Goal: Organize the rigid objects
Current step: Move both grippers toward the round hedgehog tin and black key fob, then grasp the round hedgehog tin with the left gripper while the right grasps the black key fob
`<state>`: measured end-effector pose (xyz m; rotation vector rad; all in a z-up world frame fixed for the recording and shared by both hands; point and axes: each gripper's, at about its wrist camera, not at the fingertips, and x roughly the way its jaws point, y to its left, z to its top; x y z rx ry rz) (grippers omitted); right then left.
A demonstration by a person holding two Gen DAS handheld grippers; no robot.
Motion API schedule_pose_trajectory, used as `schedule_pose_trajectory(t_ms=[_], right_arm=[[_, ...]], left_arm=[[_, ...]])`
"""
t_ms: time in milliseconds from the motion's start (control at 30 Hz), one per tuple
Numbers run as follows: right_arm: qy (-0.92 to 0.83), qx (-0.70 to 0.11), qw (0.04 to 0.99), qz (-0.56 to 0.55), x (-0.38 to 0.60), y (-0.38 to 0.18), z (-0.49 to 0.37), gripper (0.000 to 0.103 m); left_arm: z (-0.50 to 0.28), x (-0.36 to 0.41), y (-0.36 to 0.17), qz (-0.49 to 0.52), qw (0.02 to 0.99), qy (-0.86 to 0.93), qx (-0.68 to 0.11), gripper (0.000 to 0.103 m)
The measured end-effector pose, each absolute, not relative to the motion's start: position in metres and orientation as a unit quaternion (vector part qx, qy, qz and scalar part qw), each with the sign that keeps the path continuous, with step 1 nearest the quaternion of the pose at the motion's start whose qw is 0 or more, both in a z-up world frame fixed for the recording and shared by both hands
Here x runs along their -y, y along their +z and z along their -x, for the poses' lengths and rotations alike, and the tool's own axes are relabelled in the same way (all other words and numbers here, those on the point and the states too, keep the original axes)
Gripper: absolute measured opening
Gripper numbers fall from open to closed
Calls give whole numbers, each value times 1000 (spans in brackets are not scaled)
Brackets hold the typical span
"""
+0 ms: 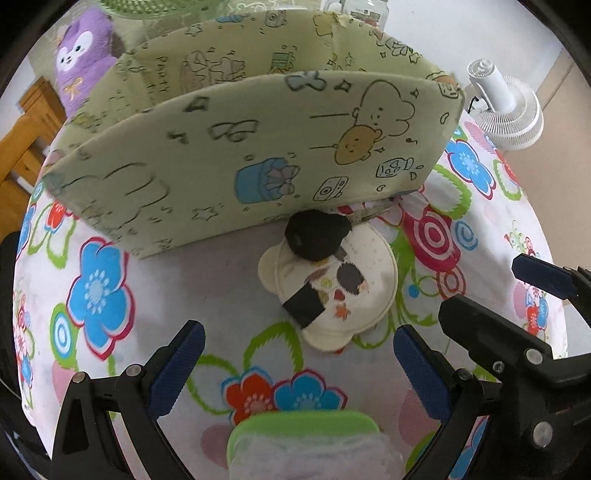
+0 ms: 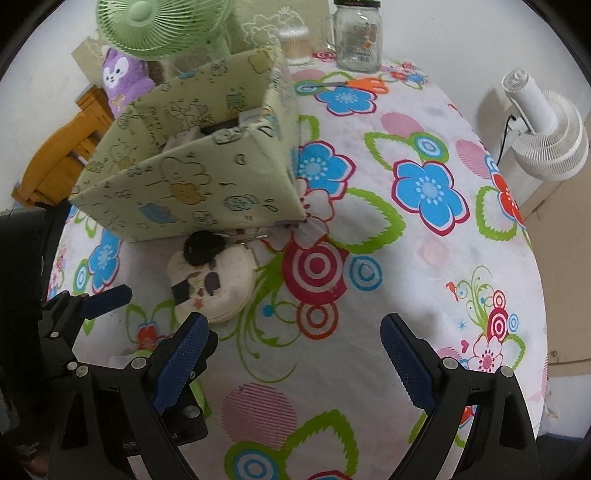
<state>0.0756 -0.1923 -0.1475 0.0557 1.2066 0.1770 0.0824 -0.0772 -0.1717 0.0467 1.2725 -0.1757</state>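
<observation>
Car key lies ahead of our left gripper, resting on a cream bear-eared pouch on the tabletop, against the green box. Our left jaws are wide and hold nothing; our right gripper, off to its right, also gapes empty.

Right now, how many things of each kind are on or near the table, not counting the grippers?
Fans: 2, green fan, white fan
Storage box: 1
Plush toy: 1
Glass jar: 1
Cotton swab tub: 1
Scissors: 1
Cream pouch: 1
Black key fob: 1
Green-lidded container: 1
Total: 10
</observation>
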Motion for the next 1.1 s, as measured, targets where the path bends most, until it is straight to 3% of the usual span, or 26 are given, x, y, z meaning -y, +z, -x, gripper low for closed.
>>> schedule_pose_trajectory(t_ms=[367, 500, 1100], right_arm=[[70, -570, 817, -42, 198, -159, -92, 96], [68, -571, 817, -46, 199, -161, -93, 96], [124, -569, 812, -31, 157, -164, -89, 96]], left_arm=[[-102, 101, -183, -48, 805, -98, -584, 102], [-103, 116, -181, -66, 818, -105, -562, 85], [-53, 94, -173, -78, 808, -130, -570, 85]])
